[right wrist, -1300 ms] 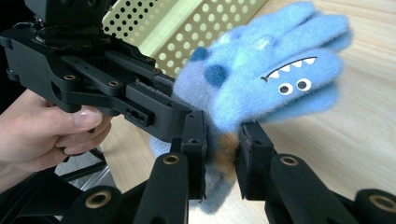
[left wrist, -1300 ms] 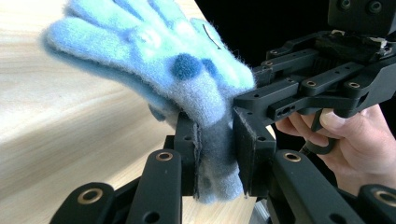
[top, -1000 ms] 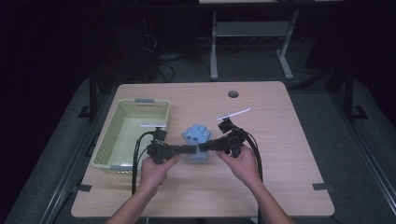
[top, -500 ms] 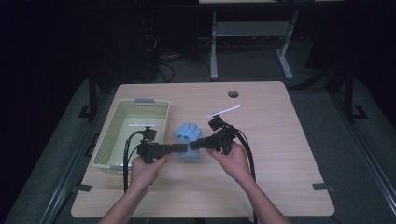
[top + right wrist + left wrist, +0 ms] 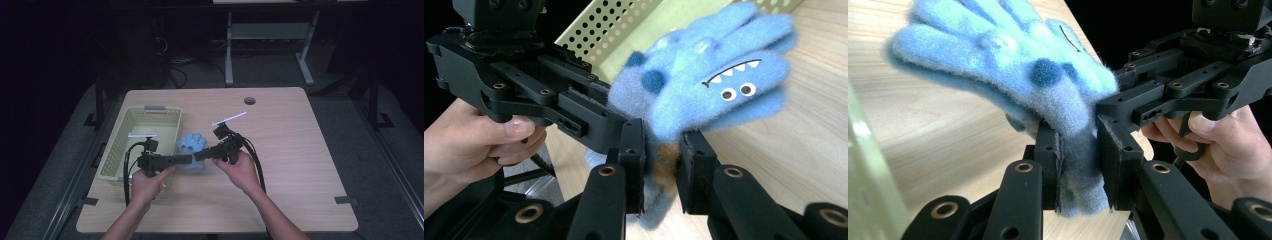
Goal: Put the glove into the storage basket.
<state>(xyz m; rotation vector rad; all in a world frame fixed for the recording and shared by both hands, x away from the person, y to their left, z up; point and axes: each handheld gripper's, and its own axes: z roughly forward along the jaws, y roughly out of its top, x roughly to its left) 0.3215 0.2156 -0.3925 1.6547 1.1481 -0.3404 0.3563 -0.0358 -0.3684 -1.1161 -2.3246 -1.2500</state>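
— Where's the glove right now?

— I have the blue glove point(image 5: 193, 148) lifted just off the bench point(image 5: 280, 165), held between both tongs, just to the right of the green basket point(image 5: 131, 150). My left tongs point(image 5: 1080, 165) are closed on the cuff end; the dark knit is squeezed flat between the pads. My right tongs point(image 5: 661, 167) are clamped on the same cuff from the other side, so the two pairs meet almost nose to nose.

— Why two grips on one small glove?

— I judge it's to keep the cuff controlled while the fingers hang free and fan out. In the right gripper view the fingers point away, with the little monster face, teeth and eyes, turned up. Gripping the cuff keeps the soft body from bunching, and it sits near the basket, which looks like the place it's headed.

— And the surroundings?

— Pale wood-grain bench with a round cable hole point(image 5: 249, 100) at the far edge and tape tabs at the near corners. The basket is perforated plastic, on the left side. Around it the room is dark, grey floor, a metal stand point(image 5: 270, 45) far behind.
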